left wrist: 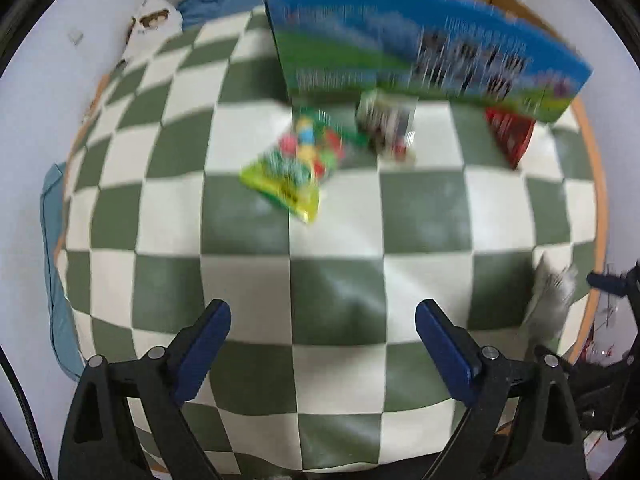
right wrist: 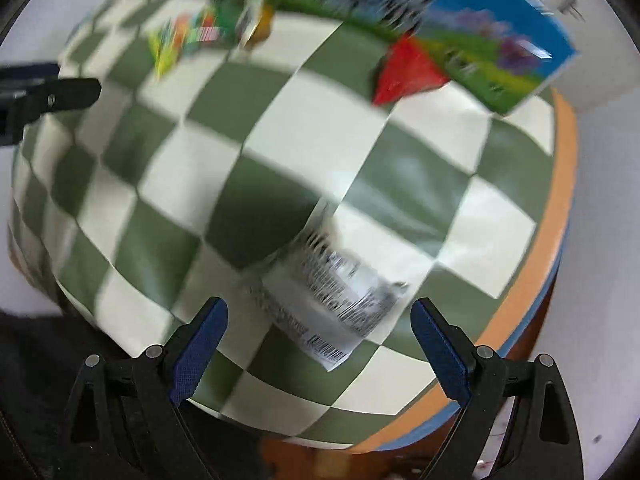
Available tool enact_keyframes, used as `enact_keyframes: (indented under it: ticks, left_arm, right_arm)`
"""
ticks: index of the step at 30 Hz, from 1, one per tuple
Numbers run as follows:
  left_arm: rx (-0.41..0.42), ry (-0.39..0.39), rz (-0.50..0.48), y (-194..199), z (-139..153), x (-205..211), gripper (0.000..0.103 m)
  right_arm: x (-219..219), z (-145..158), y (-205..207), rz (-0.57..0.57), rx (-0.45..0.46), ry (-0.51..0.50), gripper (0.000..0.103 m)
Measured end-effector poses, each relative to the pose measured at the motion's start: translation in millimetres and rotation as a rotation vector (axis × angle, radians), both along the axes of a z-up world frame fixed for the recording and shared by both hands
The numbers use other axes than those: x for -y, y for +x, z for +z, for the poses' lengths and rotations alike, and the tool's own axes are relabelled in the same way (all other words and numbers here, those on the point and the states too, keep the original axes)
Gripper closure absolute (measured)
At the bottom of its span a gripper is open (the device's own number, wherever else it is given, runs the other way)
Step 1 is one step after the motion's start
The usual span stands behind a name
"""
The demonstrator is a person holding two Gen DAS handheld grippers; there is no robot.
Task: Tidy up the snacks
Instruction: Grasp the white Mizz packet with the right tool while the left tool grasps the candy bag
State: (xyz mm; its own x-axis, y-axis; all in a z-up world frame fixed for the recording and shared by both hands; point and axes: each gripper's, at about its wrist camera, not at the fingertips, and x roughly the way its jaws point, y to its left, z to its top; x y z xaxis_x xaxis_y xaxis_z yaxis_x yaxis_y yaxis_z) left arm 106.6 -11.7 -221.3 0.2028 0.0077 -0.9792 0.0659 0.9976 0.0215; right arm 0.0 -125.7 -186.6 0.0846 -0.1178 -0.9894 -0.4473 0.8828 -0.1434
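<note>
Both grippers, left (left wrist: 323, 350) and right (right wrist: 319, 346), gape empty; white packet (right wrist: 336, 292) at right's twelve o'clock, box (left wrist: 420, 40) beyond.

Yellow-green candy bag (left wrist: 286, 178), dark packet (left wrist: 386, 128), red packet (left wrist: 510, 136) lie near the blue-green box (left wrist: 400, 40).

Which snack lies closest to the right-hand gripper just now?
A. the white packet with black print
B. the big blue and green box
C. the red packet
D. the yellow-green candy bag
A. In the right wrist view the white packet lies on the checkered cloth just ahead of the open right gripper, while the red packet and the candy bag sit far back by the box.
</note>
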Motion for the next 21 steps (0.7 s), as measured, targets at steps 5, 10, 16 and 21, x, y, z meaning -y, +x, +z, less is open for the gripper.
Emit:
enact_keyframes:
  ticks: [5, 10, 16, 21]
  left_arm:
    - [-0.027, 0.038, 0.007, 1.1, -18.9, -7.4, 0.008]
    - [0.004, 0.090, -0.002, 28.5, -15.3, -13.7, 0.008]
    - [-0.017, 0.154, -0.104, 86.2, -22.3, 0.0, 0.008]
    - [-0.101, 0.183, -0.247, 116.3, -47.2, 24.4, 0.008]
  right_arm:
    - [5.3, -33.2, 0.0, 0.012, 0.019, -0.066, 0.015]
    - [41.2, -23.6, 34.0, -0.304, 0.013, 0.105, 0.016]
    - [91.0, -15.1, 64.9, -0.662, -0.055, 0.381, 0.009]
    - [85.7, 7.6, 61.0, -0.555, -0.028, 0.351, 0.009]
